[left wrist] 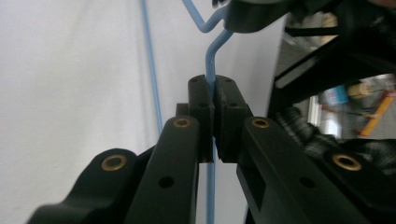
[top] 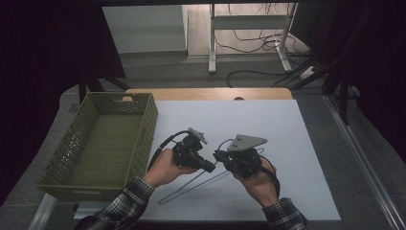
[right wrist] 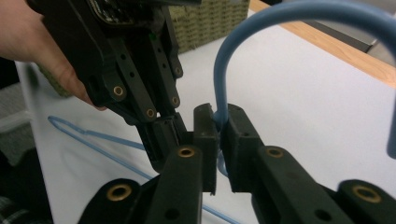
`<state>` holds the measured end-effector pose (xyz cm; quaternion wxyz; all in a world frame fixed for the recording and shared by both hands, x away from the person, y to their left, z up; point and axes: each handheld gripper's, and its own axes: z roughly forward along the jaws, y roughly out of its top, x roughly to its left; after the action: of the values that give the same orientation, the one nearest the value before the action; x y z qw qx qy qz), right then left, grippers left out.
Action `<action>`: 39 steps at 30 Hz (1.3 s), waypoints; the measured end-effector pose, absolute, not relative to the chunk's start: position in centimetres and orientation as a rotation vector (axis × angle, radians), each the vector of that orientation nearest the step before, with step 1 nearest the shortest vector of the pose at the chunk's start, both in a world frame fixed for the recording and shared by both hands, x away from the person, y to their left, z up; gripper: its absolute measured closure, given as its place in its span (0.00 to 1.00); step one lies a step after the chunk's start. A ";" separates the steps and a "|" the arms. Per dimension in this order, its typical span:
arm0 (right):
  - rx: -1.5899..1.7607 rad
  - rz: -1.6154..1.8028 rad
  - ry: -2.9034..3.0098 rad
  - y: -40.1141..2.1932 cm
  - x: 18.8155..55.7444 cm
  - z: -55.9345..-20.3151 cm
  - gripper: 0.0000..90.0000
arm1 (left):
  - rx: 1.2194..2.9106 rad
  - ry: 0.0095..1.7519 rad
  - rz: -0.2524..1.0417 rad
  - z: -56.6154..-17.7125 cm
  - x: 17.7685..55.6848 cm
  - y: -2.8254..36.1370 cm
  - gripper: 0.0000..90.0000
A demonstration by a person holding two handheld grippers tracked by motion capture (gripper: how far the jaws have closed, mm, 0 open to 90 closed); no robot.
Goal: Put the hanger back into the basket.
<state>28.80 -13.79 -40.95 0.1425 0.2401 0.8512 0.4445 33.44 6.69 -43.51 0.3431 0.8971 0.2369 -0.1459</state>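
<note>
While both tools are meeting over the counter, the left tool is clenching the blue hanger at its neck, and the right tool is gripping the wire just below the hook. The hanger is lying mid-counter, right of the basket. A handover or lift looks underway; next calls for one tool letting go. No writing is readable.

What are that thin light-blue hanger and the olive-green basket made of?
The thin light-blue hanger looks like metal wire with a smooth, matte coating, plastic or paint: it is slender, evenly round and keeps tight bends. The olive-green rectangular basket seems moulded plastic with a matte finish: its walls show a regular lattice of small holes, imitating weave.
</note>
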 end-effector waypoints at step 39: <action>0.970 1.365 2.485 -21.5 25.4 -42.9 0.03 | 2.143 0.798 -0.181 -33.5 34.6 20.0 0.97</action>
<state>25.37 -21.49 -42.91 0.0724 0.3228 0.8271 0.4544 34.55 20.03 -33.48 0.4115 0.8515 0.3170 -0.0718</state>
